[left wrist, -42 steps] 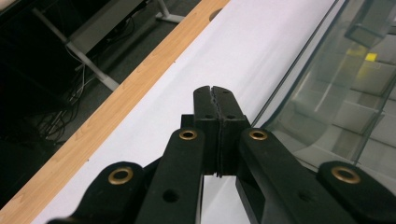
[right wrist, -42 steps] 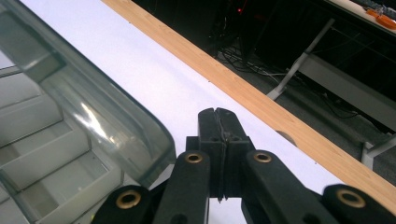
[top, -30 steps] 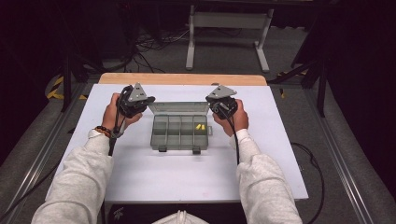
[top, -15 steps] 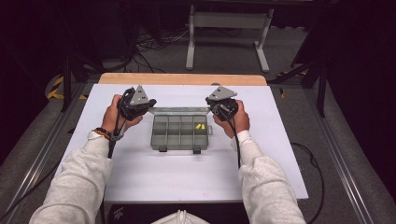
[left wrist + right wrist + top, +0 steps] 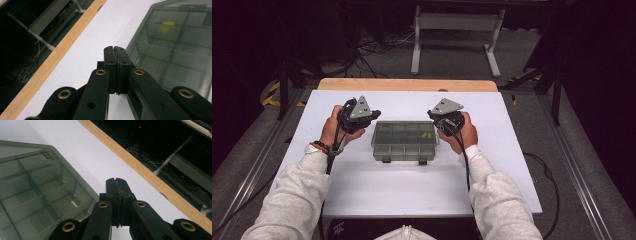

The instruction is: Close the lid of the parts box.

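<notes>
White tabletop (image 5: 412, 190) with a wooden far edge, dark workshop floor beyond; one clear compartment box (image 5: 404, 141) sits mid-table, lid down, two latches on its near edge, one small yellow piece (image 5: 427, 135) inside. One left gripper (image 5: 373, 115) and one right gripper (image 5: 432, 114) flank it, apart from it, each with jaws pressed together on nothing. To open it well, likely steady one side while the other works the near latches one by one.

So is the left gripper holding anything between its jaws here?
No, the left gripper has its two black jaws pressed flat together with nothing between them, beside the clear compartment box.
</notes>
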